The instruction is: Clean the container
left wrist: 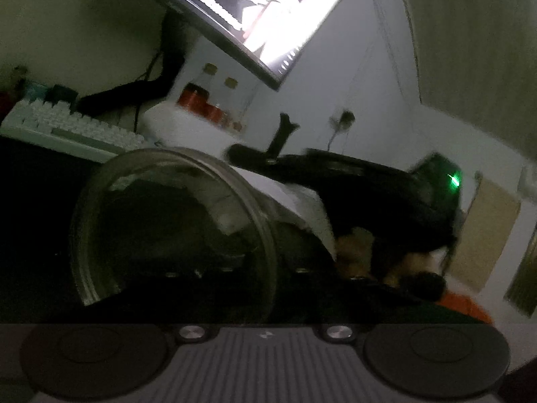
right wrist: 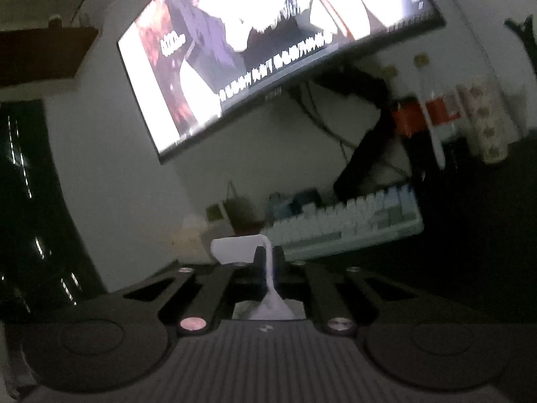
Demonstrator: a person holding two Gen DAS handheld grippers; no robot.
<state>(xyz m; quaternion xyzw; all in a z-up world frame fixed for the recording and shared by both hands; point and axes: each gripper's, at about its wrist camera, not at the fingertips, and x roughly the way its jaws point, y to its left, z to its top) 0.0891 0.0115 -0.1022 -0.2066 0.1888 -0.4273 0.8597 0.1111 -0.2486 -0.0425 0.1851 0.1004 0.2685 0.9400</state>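
A clear round container [left wrist: 174, 235] lies on its side in the left wrist view, its mouth towards the camera. My left gripper [left wrist: 265, 262] is shut, and the container's right wall passes between its dark fingers. A white tissue [left wrist: 288, 198] reaches over the rim into the container from the right. Behind the tissue is the black housing of the right gripper [left wrist: 386, 194] with a green light, and a hand [left wrist: 355, 252] below it. In the right wrist view my right gripper [right wrist: 268, 263] is shut on the white tissue [right wrist: 235, 250], which folds out to the left.
A lit monitor [right wrist: 268, 50] hangs on a black arm [right wrist: 362, 154] above a dark desk. A white keyboard [right wrist: 352, 221] lies at the back of the desk. Bottles with red labels [left wrist: 198, 97] and a white jug [left wrist: 181, 124] stand by the wall.
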